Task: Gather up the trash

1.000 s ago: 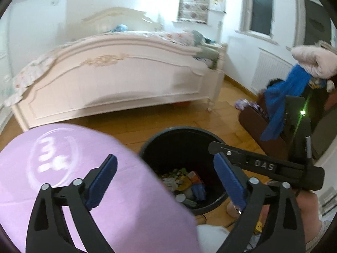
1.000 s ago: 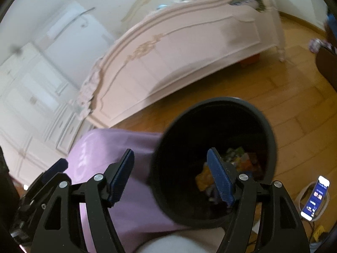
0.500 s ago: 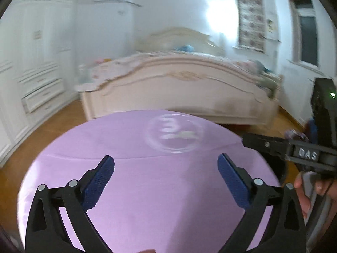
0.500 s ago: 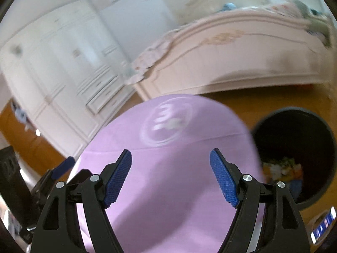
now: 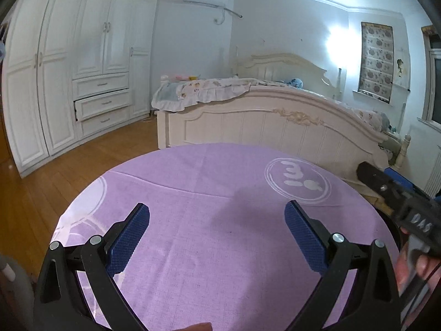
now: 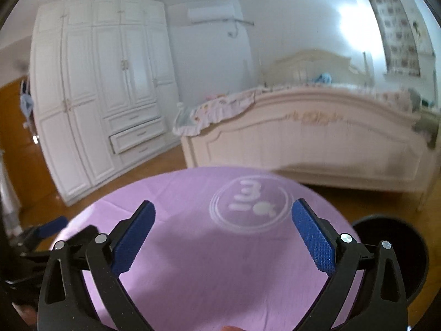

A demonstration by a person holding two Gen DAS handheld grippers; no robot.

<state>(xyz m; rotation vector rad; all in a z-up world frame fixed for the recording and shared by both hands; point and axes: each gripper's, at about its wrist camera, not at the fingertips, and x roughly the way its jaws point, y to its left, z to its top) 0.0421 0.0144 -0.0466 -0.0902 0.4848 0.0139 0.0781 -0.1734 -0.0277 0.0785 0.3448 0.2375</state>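
Both of my grippers now face a round table [image 5: 220, 220] under a purple cloth with a white printed ring, and I see no trash anywhere on it. My right gripper [image 6: 223, 234] has just been opening its jaws; they stand wide apart with nothing between them, only cloth beyond. My left gripper [image 5: 217, 237] is spread just as wide and is empty too. The black bin [image 6: 397, 251] sits on the wooden floor just beside the table, at the right edge of the right wrist view; its contents are hidden from here.

A second ago both cameras looked down into that bin, with wrappers showing at its bottom. Since then I have swung both hands away from it, so the bed [image 5: 275, 115] and the white wardrobe [image 5: 82, 82] fill the background instead. I judge one drop is finished and I am looking for the next piece to collect.
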